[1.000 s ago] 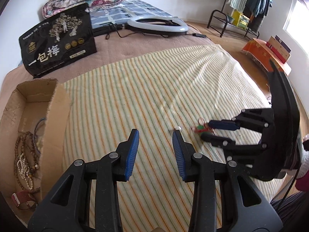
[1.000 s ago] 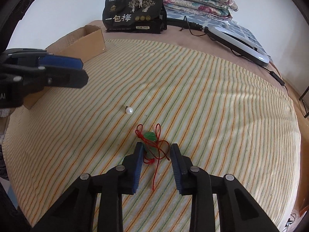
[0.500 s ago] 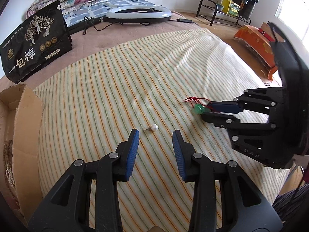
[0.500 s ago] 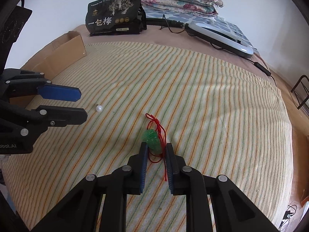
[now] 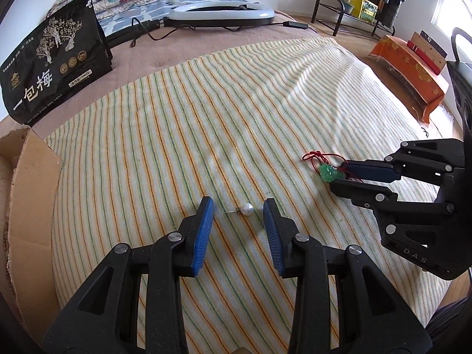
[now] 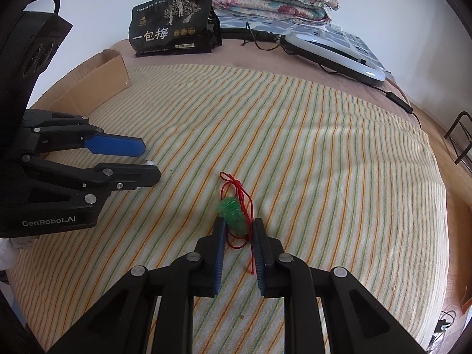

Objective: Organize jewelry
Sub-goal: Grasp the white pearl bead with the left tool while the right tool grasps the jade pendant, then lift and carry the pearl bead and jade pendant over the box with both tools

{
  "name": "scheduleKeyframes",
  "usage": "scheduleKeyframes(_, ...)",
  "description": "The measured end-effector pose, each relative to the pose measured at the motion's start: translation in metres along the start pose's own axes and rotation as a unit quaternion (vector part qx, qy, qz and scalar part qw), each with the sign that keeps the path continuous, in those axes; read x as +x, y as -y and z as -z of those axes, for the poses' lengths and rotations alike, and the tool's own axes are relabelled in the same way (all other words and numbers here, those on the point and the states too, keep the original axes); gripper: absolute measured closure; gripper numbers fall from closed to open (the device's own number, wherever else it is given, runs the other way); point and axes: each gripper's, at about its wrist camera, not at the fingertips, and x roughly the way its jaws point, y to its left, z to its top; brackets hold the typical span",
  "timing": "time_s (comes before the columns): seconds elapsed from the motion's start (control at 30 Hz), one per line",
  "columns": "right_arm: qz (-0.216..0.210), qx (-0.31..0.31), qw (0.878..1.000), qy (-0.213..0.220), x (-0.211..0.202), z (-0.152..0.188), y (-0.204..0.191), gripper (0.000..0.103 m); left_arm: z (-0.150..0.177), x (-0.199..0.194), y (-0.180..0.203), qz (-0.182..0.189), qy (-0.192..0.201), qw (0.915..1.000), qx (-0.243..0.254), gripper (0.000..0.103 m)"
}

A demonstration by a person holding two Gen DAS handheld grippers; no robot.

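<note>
The right gripper (image 6: 237, 230) has just been narrowing on the green pendant (image 6: 233, 214), whose red cord (image 6: 236, 184) trails between the jaws; whether the pads truly pinch it is unclear, so a lift may catch only cord and let the stone swing free. Left of the pendant, the left gripper (image 5: 238, 209) stands part-open astride the pearl stud (image 5: 246, 209), untouched. Closing carelessly could roll the pearl away across the striped cloth (image 5: 206, 118).

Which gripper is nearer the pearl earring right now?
Left. The left gripper has its fingers on either side of the pearl earring; the right gripper sits off at the green pendant.
</note>
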Motion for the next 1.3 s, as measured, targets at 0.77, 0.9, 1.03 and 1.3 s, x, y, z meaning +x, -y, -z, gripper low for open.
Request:
scheduleKeyframes(0.77, -0.005, 0.006, 1.0, 0.008, -0.008, -0.001, -0.001, 0.094, 0.002, -0.01, 0.003, -0.011, 0.017, 0.9998, 0.005, 0.085)
scheduleKeyframes(0.9, -0.001, 0.006, 1.0, 0.013, -0.012, -0.003, -0.002, 0.102, 0.0, -0.018, 0.002, -0.012, 0.027, 0.9996, 0.004, 0.085)
scheduleKeyframes(1.03, -0.009, 0.006, 1.0, 0.01, -0.011, -0.003, -0.002, 0.1, -0.001, -0.022, -0.001, -0.012, 0.03, 0.9995, 0.003, 0.085)
scheduleKeyframes(1.3, -0.005, 0.008, 1.0, 0.004, 0.003, -0.012, 0.001, 0.067, 0.0, -0.027, -0.007, -0.013, 0.032, 0.9994, 0.001, 0.085)
